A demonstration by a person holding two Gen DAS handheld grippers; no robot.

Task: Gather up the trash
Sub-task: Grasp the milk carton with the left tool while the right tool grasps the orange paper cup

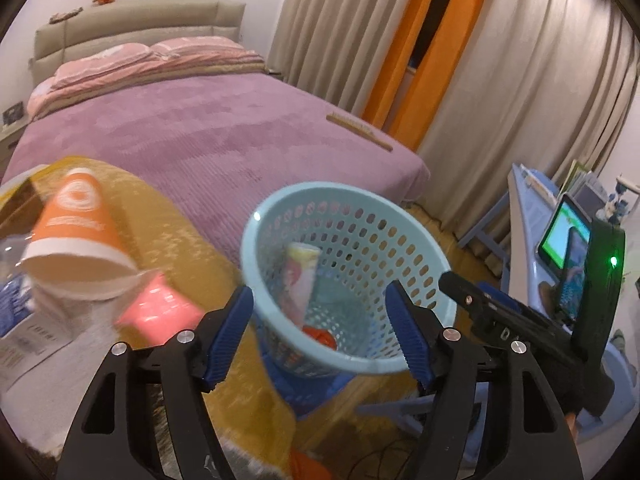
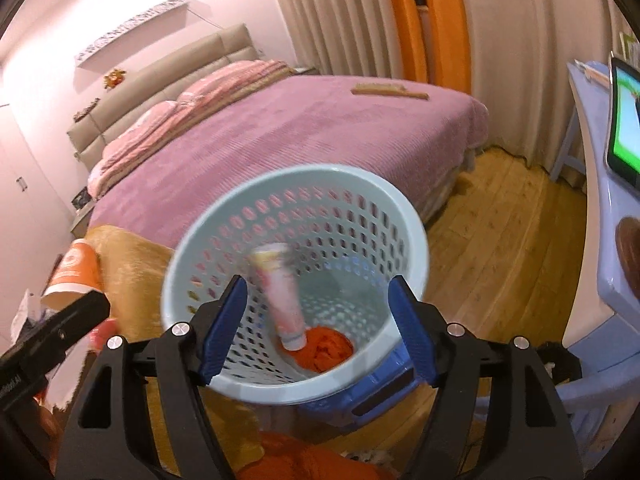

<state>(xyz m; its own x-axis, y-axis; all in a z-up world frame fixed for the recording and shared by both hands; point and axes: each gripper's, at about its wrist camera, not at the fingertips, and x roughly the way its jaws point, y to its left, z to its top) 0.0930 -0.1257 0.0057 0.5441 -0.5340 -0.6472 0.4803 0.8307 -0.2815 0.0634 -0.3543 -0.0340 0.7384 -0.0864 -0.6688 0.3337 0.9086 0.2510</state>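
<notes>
Purple bed behind. Light-blue perforated basket on blue stool, rim clear. Pink tube inside, leaning, cap end down by orange scrap. Left gripper & right gripper: both wide, holding nothing. Orange cup on its side, mouth toward the camera.

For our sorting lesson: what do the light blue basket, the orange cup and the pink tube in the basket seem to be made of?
Light blue basket: moulded plastic, smooth with a slight sheen, rows of punched holes in its wall.
Orange cup: probably paper, matte print with a white rim and inside; blurred, so uncertain.
Pink tube: likely soft plastic, glossy with a white cap; blurred too.
</notes>
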